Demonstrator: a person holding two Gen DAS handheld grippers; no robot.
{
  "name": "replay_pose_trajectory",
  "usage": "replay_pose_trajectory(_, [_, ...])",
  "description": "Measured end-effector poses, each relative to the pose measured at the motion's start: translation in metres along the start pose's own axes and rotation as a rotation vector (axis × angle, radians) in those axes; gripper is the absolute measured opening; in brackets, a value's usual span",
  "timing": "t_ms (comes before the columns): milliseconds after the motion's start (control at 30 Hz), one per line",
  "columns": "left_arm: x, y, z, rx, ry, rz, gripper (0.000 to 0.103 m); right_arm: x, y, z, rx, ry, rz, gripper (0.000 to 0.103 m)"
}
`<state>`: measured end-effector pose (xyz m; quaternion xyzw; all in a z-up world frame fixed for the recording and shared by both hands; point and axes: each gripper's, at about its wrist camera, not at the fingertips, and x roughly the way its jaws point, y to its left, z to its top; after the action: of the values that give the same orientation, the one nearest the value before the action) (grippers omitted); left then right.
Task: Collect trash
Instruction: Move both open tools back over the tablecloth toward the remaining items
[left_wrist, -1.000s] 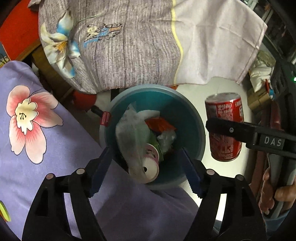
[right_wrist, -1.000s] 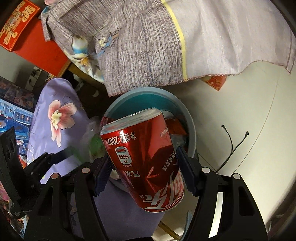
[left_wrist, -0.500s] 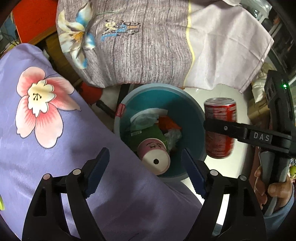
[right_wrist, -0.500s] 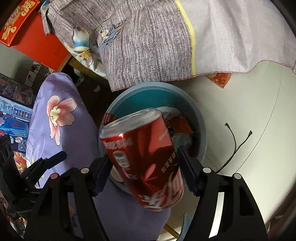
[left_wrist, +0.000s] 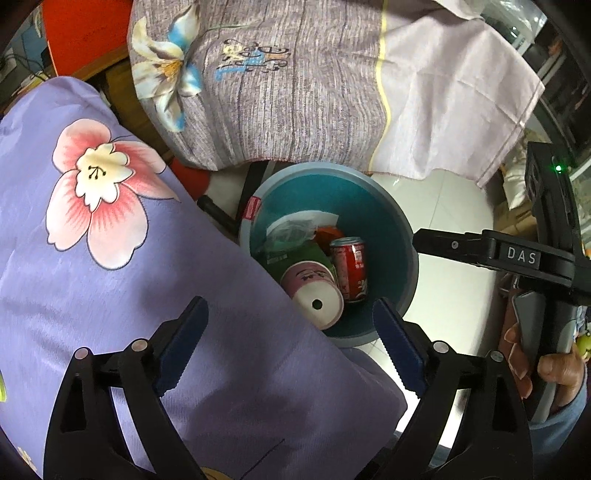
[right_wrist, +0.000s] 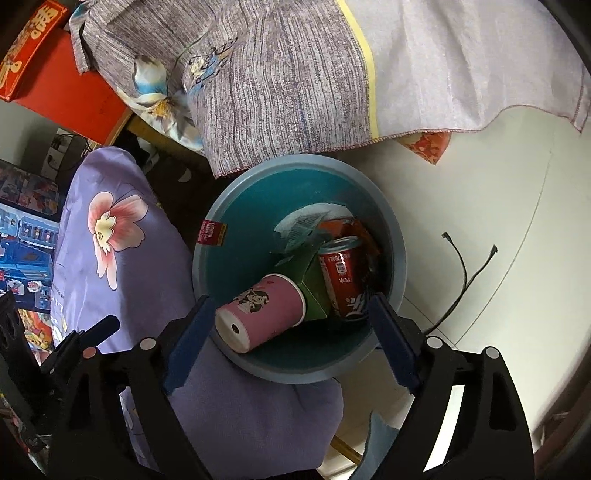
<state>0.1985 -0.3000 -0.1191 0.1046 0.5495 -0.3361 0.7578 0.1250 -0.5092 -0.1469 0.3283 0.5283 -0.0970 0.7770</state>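
A teal round bin (left_wrist: 391, 221) (right_wrist: 258, 192) stands on the floor below both grippers. Inside it lie a red soda can (left_wrist: 349, 267) (right_wrist: 341, 277), a pink paper cup (left_wrist: 314, 291) (right_wrist: 262, 314), a green carton (right_wrist: 312, 284) and crumpled wrappers (left_wrist: 295, 230). My left gripper (left_wrist: 291, 345) is open and empty above the purple cloth at the bin's near edge. My right gripper (right_wrist: 291, 339) is open and empty above the bin; it also shows in the left wrist view (left_wrist: 480, 247) at the right.
A purple flowered cloth (left_wrist: 92, 240) (right_wrist: 103, 236) covers the surface left of the bin. A grey flowered tablecloth (left_wrist: 295, 81) (right_wrist: 295, 74) hangs behind it. A black cable (right_wrist: 465, 273) lies on the white floor at the right. A red box (right_wrist: 62, 74) sits far left.
My right gripper has opened and let go of the red can, which has dropped into the bin beside the pink cup. The left gripper has drawn back and up a little.
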Motion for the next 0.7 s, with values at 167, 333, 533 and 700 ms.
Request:
replay_pose_trajectory(167, [-0.011, 0.005, -0.008, -0.008, -0.016, 0.003, 0.091, -0.003, 0.007, -0.004, -0.006, 0.003, 0.0, 0.081])
replay_pose_trajectory(333, [-0.025, 0.013, -0.016, -0.036, -0.031, 0.015, 0.091, -0.003, 0.02, -0.011, -0.03, 0.015, 0.012, 0.081])
replay_pose_trajectory(533, [-0.046, 0.033, -0.035, -0.088, -0.051, 0.052, 0.091, 0.002, 0.055, -0.02, -0.111, 0.038, 0.038, 0.081])
replay_pose_trajectory(700, [-0.071, 0.064, -0.061, -0.163, -0.079, 0.104, 0.091, 0.015, 0.1, -0.034, -0.198, 0.074, 0.067, 0.081])
